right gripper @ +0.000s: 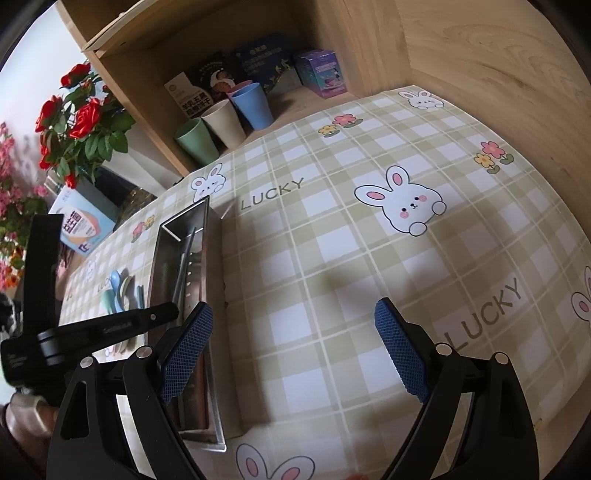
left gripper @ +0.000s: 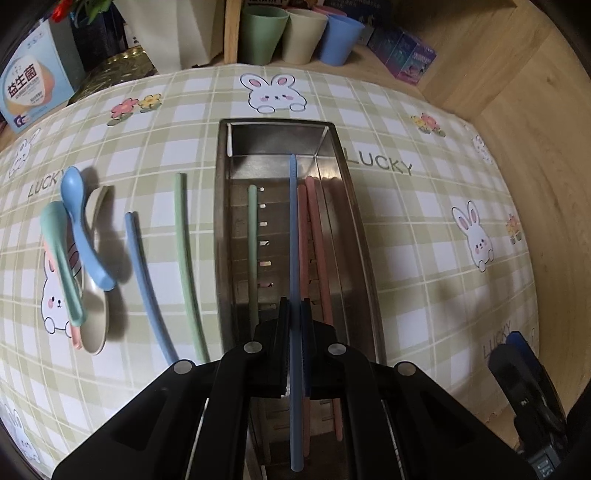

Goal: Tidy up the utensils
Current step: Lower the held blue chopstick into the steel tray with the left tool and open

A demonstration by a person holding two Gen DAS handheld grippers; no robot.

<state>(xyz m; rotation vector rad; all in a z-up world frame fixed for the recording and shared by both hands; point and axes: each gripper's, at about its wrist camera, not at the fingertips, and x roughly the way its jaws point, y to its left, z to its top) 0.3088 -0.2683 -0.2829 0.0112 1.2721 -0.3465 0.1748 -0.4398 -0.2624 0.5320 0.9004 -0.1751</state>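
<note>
Left gripper (left gripper: 294, 306): jaws clamped on a blue chopstick (left gripper: 293, 236); the stick runs lengthwise above the steel tray (left gripper: 364, 236), its far tip near the tray's far end; whether it touches the tray floor cannot be told.
Right gripper (right gripper: 293, 332): jaws standing wide with nothing between them; blue mesh pads (right gripper: 400, 354) over bare tablecloth, just to the right of the tray.
Steel tray: long, rectangular, slotted floor; lies on the tablecloth (left gripper: 424, 221) (green-and-white plaid, printed with rabbits, flowers and the word LUCKY).
Tray contents: one green chopstick (left gripper: 252, 229) along the left side; two pink chopsticks (left gripper: 314, 229) side by side on the right, just beside the held blue one.
Loose chopsticks: a second blue chopstick (left gripper: 142, 273) and a second green chopstick (left gripper: 186, 254), both flat on the cloth left of the tray, apart from each other.
Spoons: a heap further left; blue spoon (left gripper: 83, 229) lying across a beige spoon (left gripper: 94, 317); green spoon (left gripper: 59, 251) beside them, over a pink one whose end alone shows.
Cups: green cup (left gripper: 262, 33), beige cup (left gripper: 304, 35) and blue cup (left gripper: 341, 38) in a row at the back, in a wooden shelf unit.
Surroundings: boxes (left gripper: 31, 85) at the back; red artificial flowers (right gripper: 79, 118) to the left in the right wrist view.
</note>
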